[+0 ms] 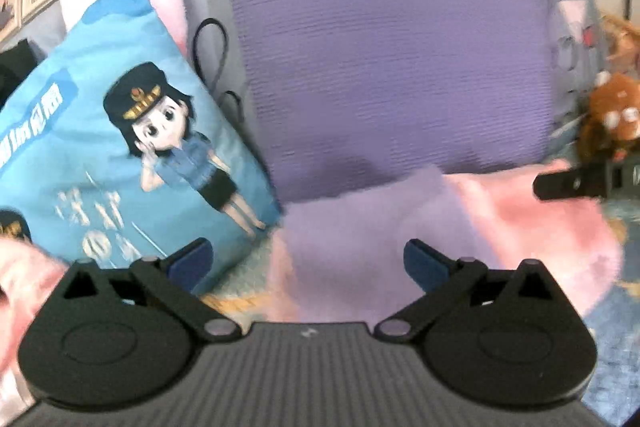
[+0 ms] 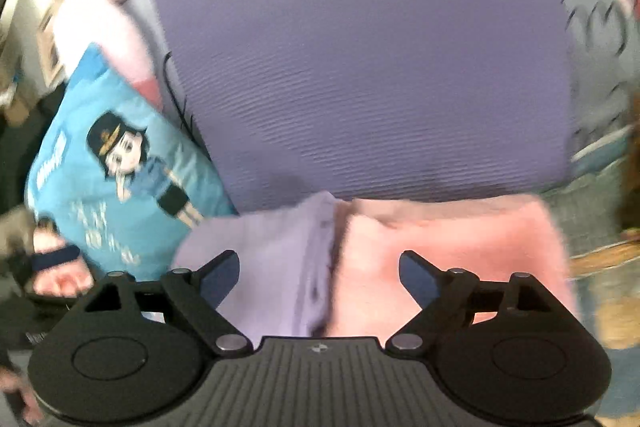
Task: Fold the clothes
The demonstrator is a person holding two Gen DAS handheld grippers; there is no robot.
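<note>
Both grippers spread wide and empty, fluffy clothes lying just ahead of you.

Left wrist view first: your left gripper [image 1: 308,265] stands fully spread, nothing between its blue pads, and under it at bottom centre lies the soft lilac fleece garment [image 1: 360,247], with the fuzzy pink fleece garment [image 1: 532,227] touching it on the right. At right centre, the dark tip of your right gripper [image 1: 568,183] pokes in. Right wrist view now: that gripper [image 2: 318,277] is spread too, empty, lilac at lower left of centre, pink to the right. I'd judge both light, limp and plush, so pinch an outer edge or corner. Blur smears everything; hems, sleeves and layers can't be made out, and the near edges are cut off behind the gripper bodies.
</note>
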